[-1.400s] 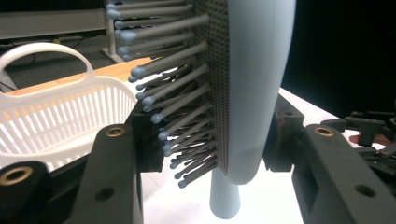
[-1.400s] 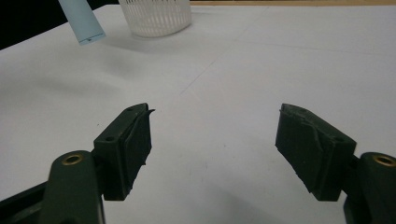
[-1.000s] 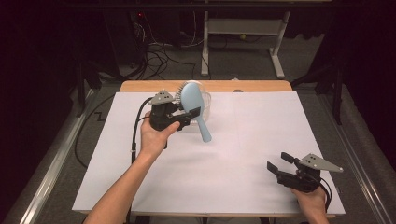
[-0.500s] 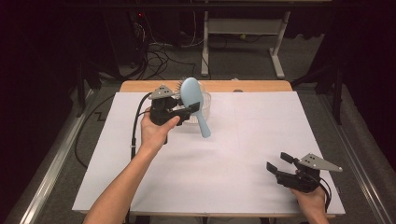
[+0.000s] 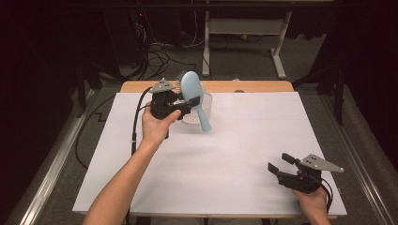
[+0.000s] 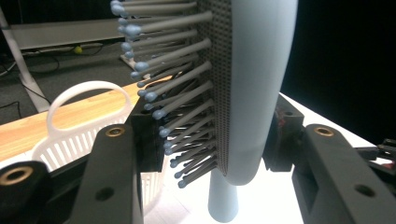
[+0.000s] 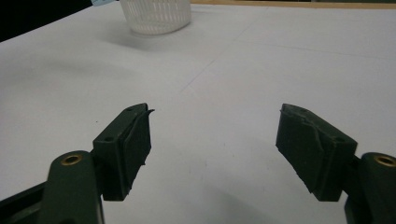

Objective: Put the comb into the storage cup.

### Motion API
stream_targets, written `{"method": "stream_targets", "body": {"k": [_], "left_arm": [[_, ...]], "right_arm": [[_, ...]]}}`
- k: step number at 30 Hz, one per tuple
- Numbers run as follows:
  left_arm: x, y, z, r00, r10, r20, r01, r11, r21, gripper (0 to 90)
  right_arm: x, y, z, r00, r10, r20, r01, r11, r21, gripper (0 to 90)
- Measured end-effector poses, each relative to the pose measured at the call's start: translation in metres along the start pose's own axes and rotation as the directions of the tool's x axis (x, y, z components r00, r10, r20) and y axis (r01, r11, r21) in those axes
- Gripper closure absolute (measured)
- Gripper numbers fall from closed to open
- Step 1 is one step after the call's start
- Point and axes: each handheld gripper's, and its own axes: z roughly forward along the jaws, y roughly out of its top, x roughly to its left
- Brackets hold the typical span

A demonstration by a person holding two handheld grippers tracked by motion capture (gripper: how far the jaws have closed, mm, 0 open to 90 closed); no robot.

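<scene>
The left hand-held gripper (image 5: 187, 104) is clamped on the pale blue hairbrush (image 5: 194, 96) and holds it up over the white basket (image 5: 202, 112) at the far side of the counter (image 5: 244, 140) (picked up, not yet dropped in). The right hand-held gripper (image 5: 278, 163) rests wide and empty.

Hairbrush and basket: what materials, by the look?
Hairbrush: likely plastic; smooth matte pale-blue back, grey dotted pad, perhaps rubber, with stiff ball-tipped bristles. Basket: probably moulded white plastic, with slotted walls, a loop handle and a slight sheen.
</scene>
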Motion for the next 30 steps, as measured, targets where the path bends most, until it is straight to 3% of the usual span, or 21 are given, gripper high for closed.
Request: {"method": "stream_targets", "body": {"k": [18,21,30], "left_arm": [[0.008,0.014,0.003,0.9994,-0.012,-0.033,0.012,0.9999,-0.013,51.2],[0.01,0.017,0.004,0.999,-0.029,-0.035,0.028,0.9994,-0.018,51.1],[0.012,0.027,0.012,0.9988,-0.005,-0.048,0.004,0.9999,-0.012,51.2]], "right_arm": [[0.0,0.0,0.0,1.0,0.004,0.0,-0.004,1.0,-0.001,27.1],[-0.001,0.0,0.0,1.0,0.004,0.001,-0.004,1.0,-0.004,27.2],[-0.001,0.0,0.0,1.0,0.006,-0.004,-0.006,1.0,-0.003,27.2]]}}
